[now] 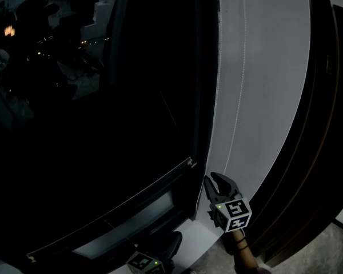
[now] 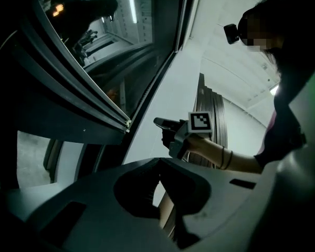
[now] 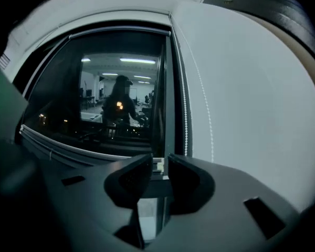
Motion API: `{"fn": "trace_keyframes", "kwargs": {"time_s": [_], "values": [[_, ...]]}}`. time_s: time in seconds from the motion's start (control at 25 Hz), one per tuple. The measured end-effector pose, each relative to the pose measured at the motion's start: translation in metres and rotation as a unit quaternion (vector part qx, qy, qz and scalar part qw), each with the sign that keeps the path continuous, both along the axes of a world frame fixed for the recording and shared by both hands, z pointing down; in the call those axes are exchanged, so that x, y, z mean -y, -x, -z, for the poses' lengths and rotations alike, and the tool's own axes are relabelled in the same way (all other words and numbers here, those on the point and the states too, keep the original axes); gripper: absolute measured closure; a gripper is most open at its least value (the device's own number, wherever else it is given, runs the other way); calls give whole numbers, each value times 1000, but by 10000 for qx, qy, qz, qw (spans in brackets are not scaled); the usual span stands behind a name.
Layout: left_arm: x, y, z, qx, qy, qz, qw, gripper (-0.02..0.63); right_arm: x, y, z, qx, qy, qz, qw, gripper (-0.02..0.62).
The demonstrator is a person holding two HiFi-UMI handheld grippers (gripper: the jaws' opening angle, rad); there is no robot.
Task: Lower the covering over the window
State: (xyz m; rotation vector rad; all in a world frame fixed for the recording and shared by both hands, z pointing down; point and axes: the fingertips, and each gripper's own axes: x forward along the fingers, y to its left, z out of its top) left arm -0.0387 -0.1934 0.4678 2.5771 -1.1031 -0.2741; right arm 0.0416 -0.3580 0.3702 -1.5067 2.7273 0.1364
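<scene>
A dark bar [image 1: 131,201] with a pale end cap [image 3: 158,166] crosses the lower window; the dark covering [image 1: 103,124] above it mirrors room lights. Two strands of bead chain [image 1: 238,84] hang on the white wall strip [image 1: 274,67] to the right. My right gripper [image 1: 217,181] points up at the foot of that strip, open, with nothing between its jaws. In the right gripper view the chain [image 3: 185,104] runs just right of the gap and the end cap shows through it. My left gripper [image 1: 170,243] is low at the frame's bottom, shut and holding nothing.
A paler strip of window [image 1: 126,227] shows under the bar. A dark vertical frame post [image 1: 203,96] separates the window from the wall strip. Dark curved mouldings [image 1: 320,124] rise at the far right. The person's forearm [image 2: 226,159] holds the right gripper [image 2: 165,127].
</scene>
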Motion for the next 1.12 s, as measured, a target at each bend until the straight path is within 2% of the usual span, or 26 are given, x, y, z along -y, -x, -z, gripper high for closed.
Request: {"fn": "trace_keyframes", "kwargs": {"time_s": [0.16, 0.28, 0.52, 0.6, 0.64, 0.68, 0.88, 1.12], "values": [[14, -4, -5, 148, 30, 69, 9999, 604, 46, -4, 17, -4, -97, -192, 9998, 520], [20, -4, -6, 120, 27, 104, 9999, 604, 70, -5, 33, 21, -153, -355, 9993, 520], [26, 1, -13, 76, 156, 179, 9997, 604, 102, -6, 69, 13, -438, -700, 9966, 520], [26, 1, -13, 91, 203, 167, 9996, 604, 106, -6, 74, 8, -468, -648, 9968, 522], [26, 1, -14, 120, 222, 156, 9996, 604, 106, -5, 75, 0, -471, -557, 9973, 538], [25, 1, -15, 139, 234, 146, 9995, 604, 105, -4, 76, -9, -483, -461, 9978, 580], [25, 8, -17, 156, 253, 196, 9994, 604, 82, 3, 60, -120, -548, -281, 9980, 583], [29, 19, -8, -19, 206, 257, 9995, 604, 41, 3, 50, 567, -683, -186, 9959, 583]]}}
